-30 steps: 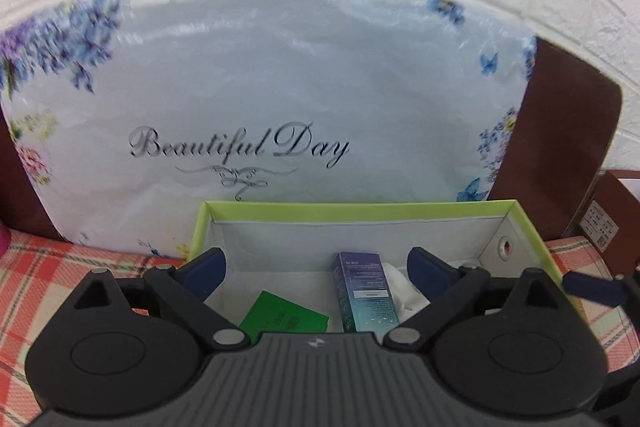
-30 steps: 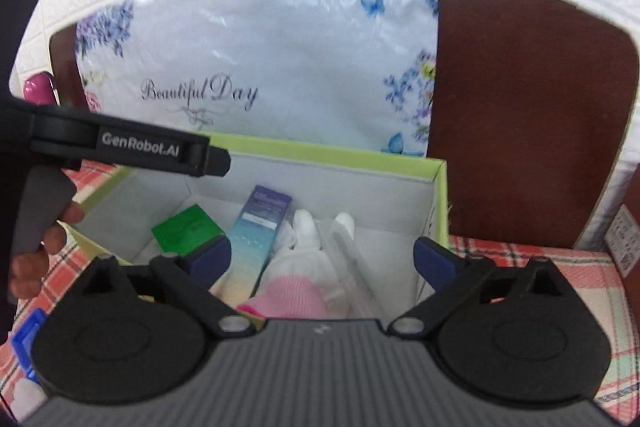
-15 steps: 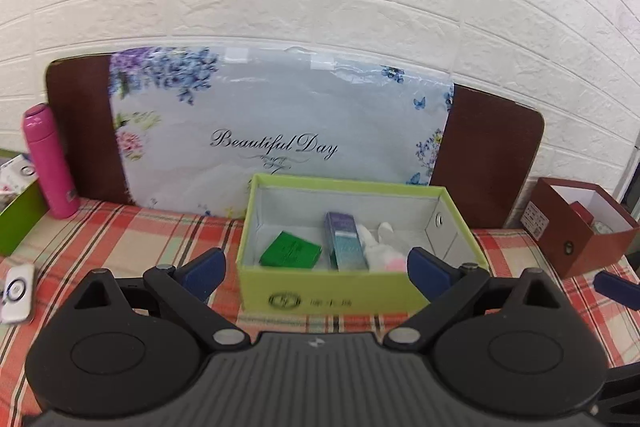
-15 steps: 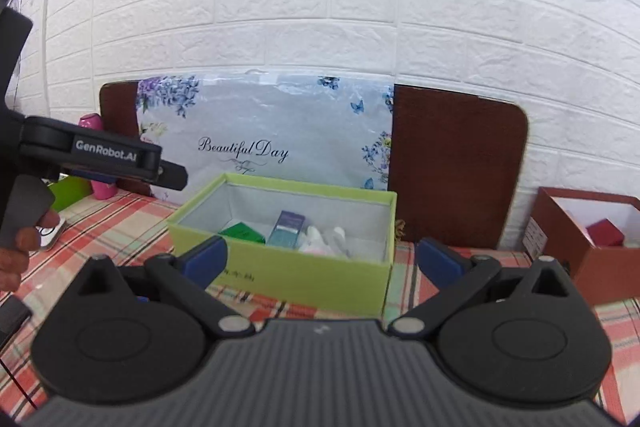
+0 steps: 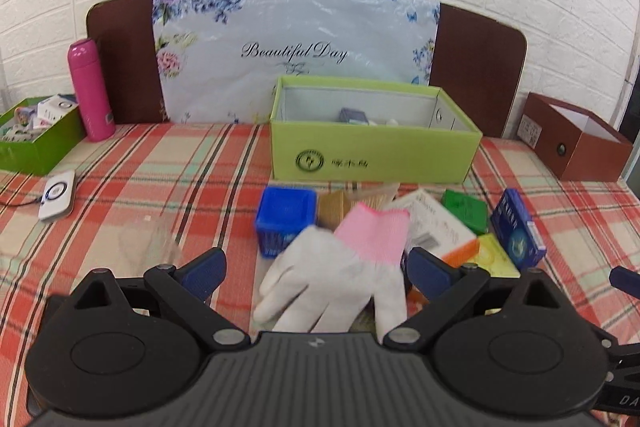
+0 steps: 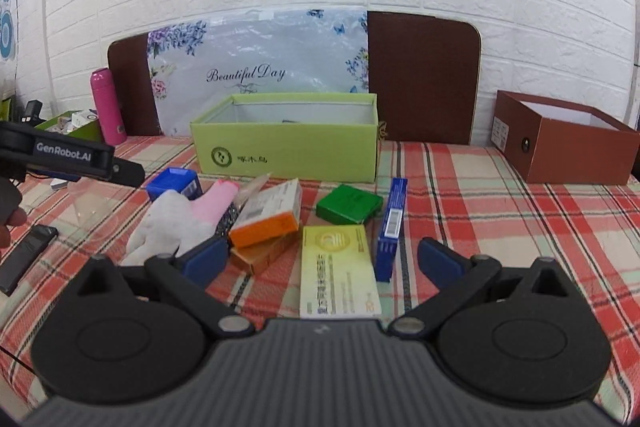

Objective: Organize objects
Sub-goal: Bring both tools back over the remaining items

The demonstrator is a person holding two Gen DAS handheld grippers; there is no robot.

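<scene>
A light green open box (image 5: 376, 151) (image 6: 286, 151) stands at the back of the checked tablecloth with a few items inside. In front of it lie a white glove with a pink cuff (image 5: 340, 267) (image 6: 176, 219), a blue tub (image 5: 285, 217) (image 6: 174, 183), an orange-and-white carton (image 6: 268, 215), a green box (image 5: 466, 209) (image 6: 349, 205), a dark blue box on edge (image 5: 518, 229) (image 6: 391, 227) and a yellow carton (image 6: 338, 271). My left gripper (image 5: 314, 273) is open and empty over the glove. My right gripper (image 6: 322, 261) is open and empty over the yellow carton.
A pink bottle (image 5: 89, 89) and a green tray of small items (image 5: 36, 135) stand at the left. A brown open box (image 5: 576, 143) (image 6: 568, 139) stands at the right. A white device (image 5: 58, 195) and a clear plastic piece (image 5: 148, 239) lie left. A floral bag (image 5: 296, 51) leans on the wall.
Both grippers have pulled back and up from inside the green box. The pile of loose items in front of the box has come into view.
</scene>
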